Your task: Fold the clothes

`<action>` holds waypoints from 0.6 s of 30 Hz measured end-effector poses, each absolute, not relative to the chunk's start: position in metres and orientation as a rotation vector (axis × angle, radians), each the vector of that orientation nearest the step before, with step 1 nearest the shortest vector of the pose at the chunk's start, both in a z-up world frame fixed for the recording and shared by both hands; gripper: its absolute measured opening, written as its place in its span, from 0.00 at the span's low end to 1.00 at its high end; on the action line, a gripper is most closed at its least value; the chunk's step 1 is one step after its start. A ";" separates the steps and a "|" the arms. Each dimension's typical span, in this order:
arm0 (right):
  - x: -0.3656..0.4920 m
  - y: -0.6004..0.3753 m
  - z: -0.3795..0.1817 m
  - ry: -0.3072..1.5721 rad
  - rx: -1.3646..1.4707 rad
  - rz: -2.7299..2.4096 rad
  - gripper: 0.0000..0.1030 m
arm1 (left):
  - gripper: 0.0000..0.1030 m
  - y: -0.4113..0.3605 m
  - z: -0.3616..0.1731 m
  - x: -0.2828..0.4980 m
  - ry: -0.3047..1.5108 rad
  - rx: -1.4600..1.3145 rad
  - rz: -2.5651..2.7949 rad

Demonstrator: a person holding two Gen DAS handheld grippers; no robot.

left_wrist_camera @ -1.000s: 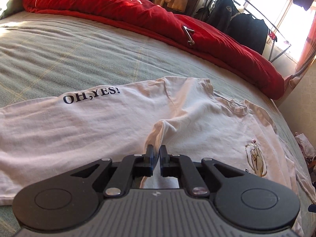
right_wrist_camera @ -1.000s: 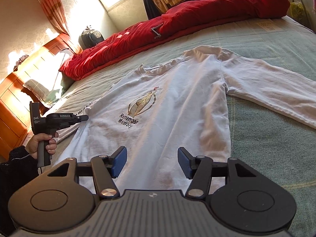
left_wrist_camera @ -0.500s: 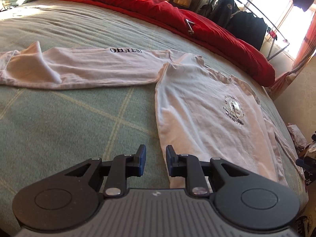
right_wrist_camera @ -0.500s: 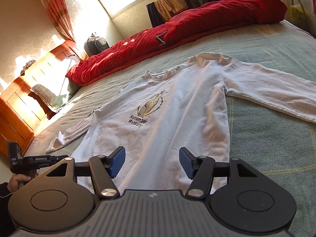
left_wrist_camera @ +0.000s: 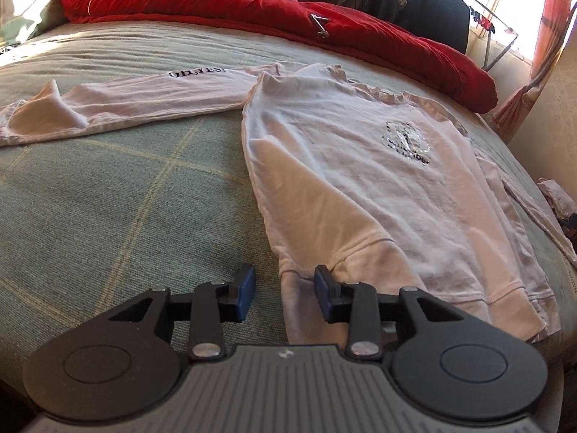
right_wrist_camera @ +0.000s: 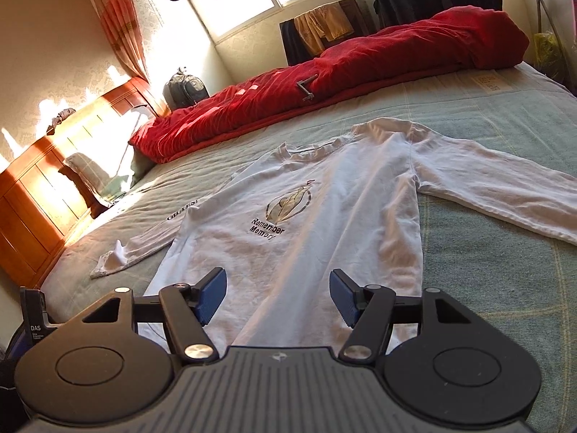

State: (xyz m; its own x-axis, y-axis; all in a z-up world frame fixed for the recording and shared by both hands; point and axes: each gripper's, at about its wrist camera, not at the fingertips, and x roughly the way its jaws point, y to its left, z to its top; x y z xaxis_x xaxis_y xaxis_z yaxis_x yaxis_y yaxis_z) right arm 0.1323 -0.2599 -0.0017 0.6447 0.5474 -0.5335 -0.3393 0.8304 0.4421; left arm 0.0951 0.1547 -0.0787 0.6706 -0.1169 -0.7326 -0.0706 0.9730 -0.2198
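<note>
my left gripper (left_wrist_camera: 285,290) opening, empty, over shirt (left_wrist_camera: 360,180) hem | my right gripper (right_wrist_camera: 277,297) wide, empty | shirt flat on bed (left_wrist_camera: 108,198)

Bare green bedspread (left_wrist_camera: 119,195) lies open between the white shirt's (left_wrist_camera: 360,180) body and its outstretched sleeve (left_wrist_camera: 119,104); a heaped red quilt (right_wrist_camera: 360,72) walls the bed's far edge, with a wooden headboard (right_wrist_camera: 39,180) at one end.
</note>
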 end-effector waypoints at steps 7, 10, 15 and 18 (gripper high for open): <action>0.127 -0.259 -0.006 0.716 0.284 0.488 0.66 | 0.08 0.136 -0.075 0.091 0.823 -0.154 -0.006; 0.125 -0.262 -0.006 0.713 0.284 0.478 0.67 | 0.03 0.145 -0.070 0.086 0.804 -0.197 -0.002; 0.123 -0.274 -0.007 0.714 0.286 0.450 0.69 | 0.03 0.172 -0.051 0.068 0.748 -0.224 0.077; 0.129 -0.280 -0.016 0.754 0.296 0.413 0.69 | 0.02 0.194 -0.047 0.063 0.736 -0.274 0.120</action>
